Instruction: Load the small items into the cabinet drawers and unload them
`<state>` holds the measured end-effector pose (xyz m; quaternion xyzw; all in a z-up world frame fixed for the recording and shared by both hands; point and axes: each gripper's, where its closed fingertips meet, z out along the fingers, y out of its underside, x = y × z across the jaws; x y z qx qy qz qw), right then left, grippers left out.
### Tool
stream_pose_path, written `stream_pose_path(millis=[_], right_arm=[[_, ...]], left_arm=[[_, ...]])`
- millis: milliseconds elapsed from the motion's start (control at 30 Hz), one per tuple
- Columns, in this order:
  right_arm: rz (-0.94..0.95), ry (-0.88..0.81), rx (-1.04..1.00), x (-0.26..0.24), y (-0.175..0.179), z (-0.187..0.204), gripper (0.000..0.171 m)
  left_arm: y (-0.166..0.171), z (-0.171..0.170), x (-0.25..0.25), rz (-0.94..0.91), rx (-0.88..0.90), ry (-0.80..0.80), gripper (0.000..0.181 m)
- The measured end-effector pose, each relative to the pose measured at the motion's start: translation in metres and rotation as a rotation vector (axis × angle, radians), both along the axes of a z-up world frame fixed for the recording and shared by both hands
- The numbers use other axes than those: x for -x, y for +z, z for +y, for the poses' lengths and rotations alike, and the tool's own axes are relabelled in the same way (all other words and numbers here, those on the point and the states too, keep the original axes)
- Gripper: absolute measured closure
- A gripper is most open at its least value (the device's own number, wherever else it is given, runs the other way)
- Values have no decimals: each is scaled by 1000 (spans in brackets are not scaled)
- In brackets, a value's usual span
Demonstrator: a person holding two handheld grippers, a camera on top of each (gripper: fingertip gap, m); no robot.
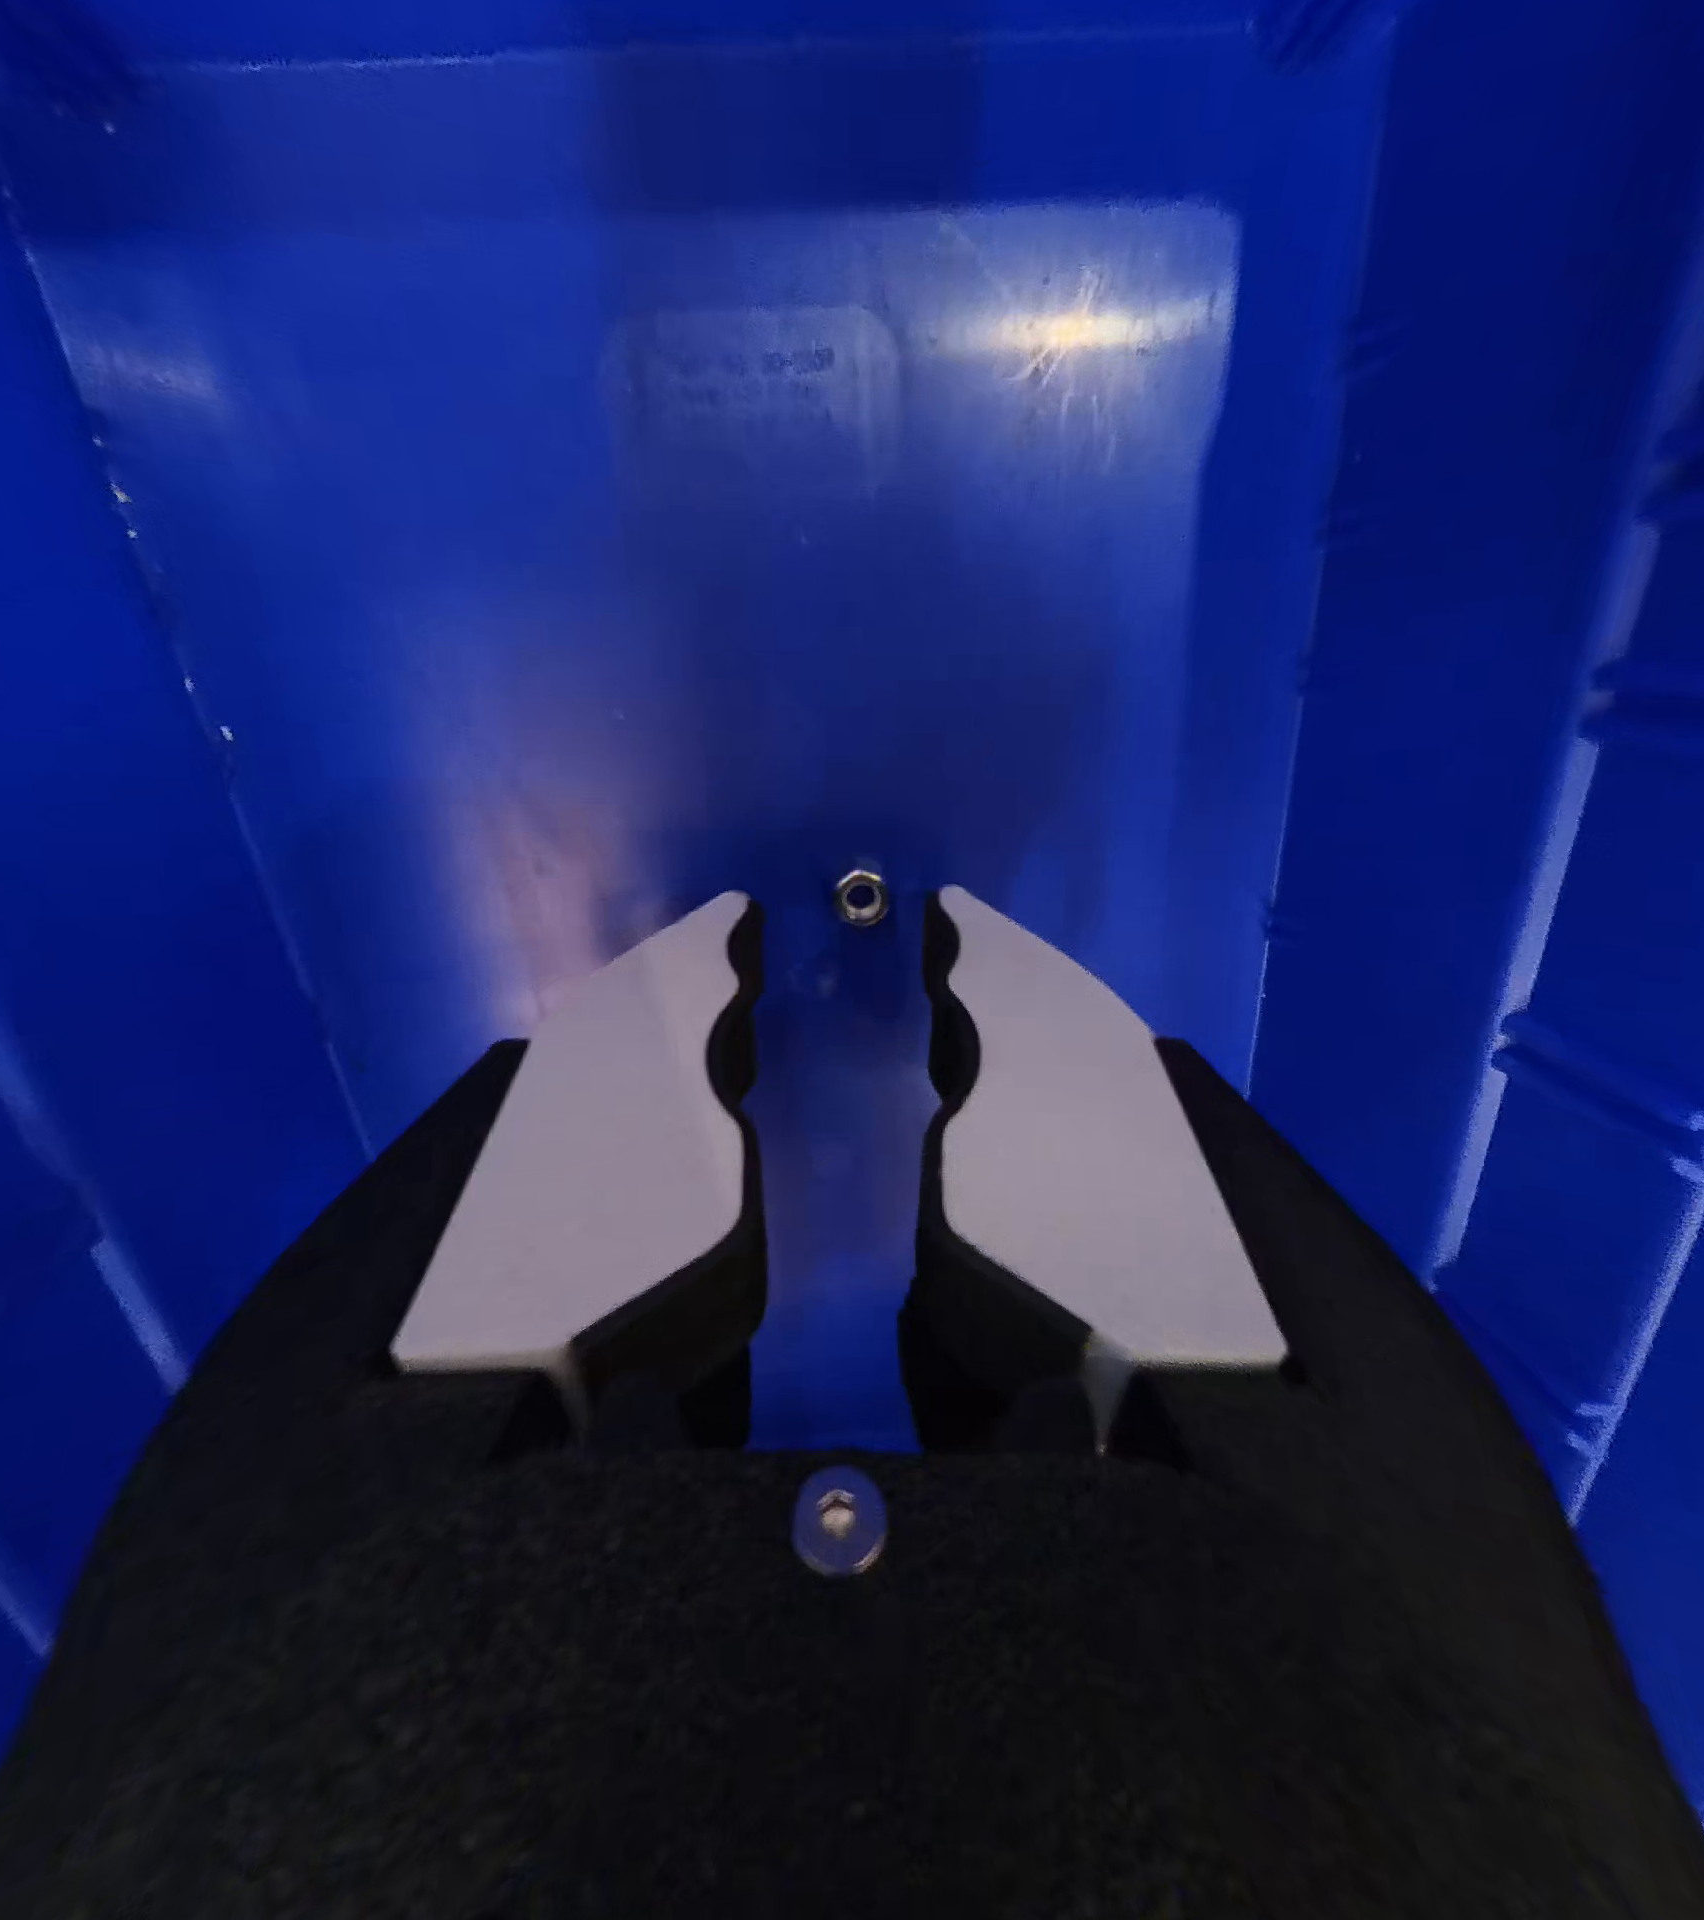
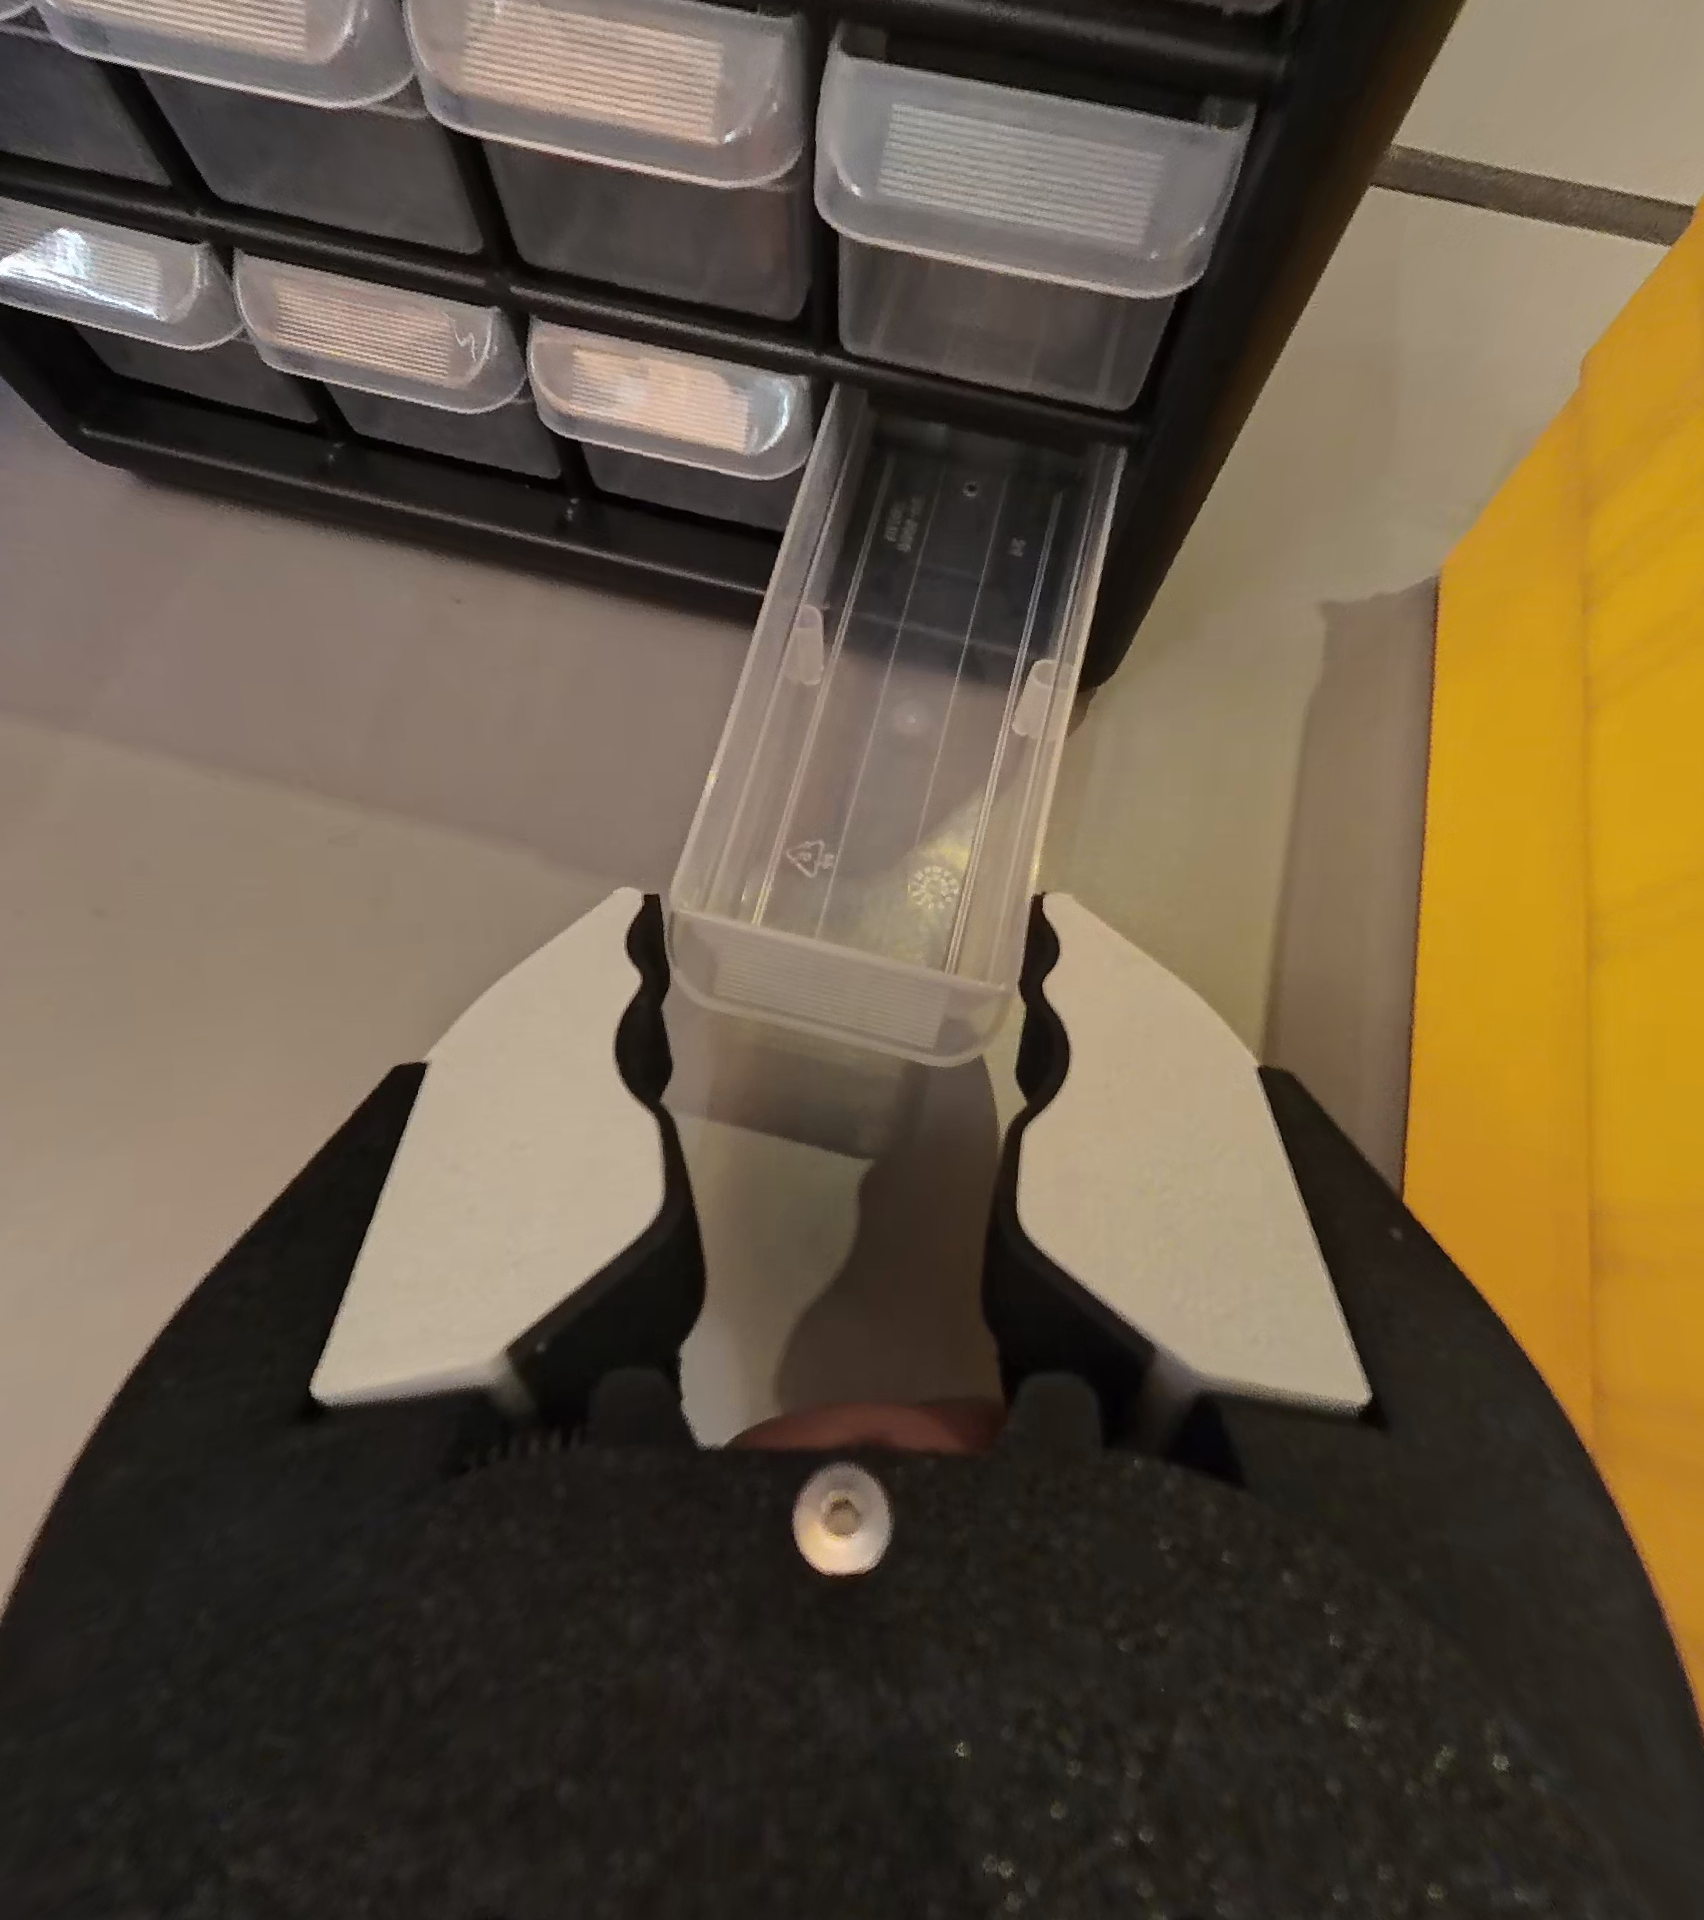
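We had the left gripper (image 1: 840, 909) deep inside a blue bin (image 1: 412, 520), its jaws set narrow with a gap between them and nothing held. A small metal nut (image 1: 858, 900) lay on the bin floor just ahead of the tips, in line with the gap but not yet between the pads. It was the only small item we could see in the bin.

The right gripper (image 2: 840, 930) had its jaws spread around the front of a clear drawer (image 2: 889, 748) pulled far out of the bottom right slot of the black cabinet (image 2: 1232, 436). We could not tell whether the pads pressed its sides or merely flanked it. The drawer looked empty. The other drawers in view sat closed or nearly so, one above standing slightly proud. A yellow bin (image 2: 1606, 831) stood to the right on the pale surface (image 2: 152, 883).

We judged the task early in a loading round: drawer opened and waiting, nut still to be grasped, carried over and dropped in, with unloading left.
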<state>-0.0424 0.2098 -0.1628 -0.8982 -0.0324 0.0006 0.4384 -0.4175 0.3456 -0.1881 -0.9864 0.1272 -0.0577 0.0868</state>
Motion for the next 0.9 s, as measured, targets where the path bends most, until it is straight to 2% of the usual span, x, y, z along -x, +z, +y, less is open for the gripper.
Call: stream_pose_path(millis=[133, 200, 400, 500, 567, 667, 767, 833, 900], right_arm=[[2, 2, 0, 0, 0, 0, 106], [2, 1, 0, 0, 0, 0, 106], [2, 2, -1, 0, 0, 0, 106], [4, 1, -4, 0, 0, 0, 106], [5, 1, -3, 0, 0, -1, 106], [-3, 10, 15, 1, -1, -5, 106], [13, 14, 13, 1, -1, -9, 106], [12, 15, 14, 1, -1, -11, 106], [8, 14, 16, 1, -2, -12, 106]], left_arm=[[-2, 4, 2, 9, -1, 11, 158], [-2, 4, 1, 5, 6, 10, 171], [3, 1, -2, -17, 9, 1, 171], [24, -2, -8, -59, -35, -20, 171], [53, -7, -25, -139, -90, -62, 171], [102, -27, -68, -241, -200, -201, 172], [147, -62, -134, -333, -294, -457, 172], [164, -85, -182, -339, -343, -628, 171], [167, -107, -232, -311, -368, -798, 171]])
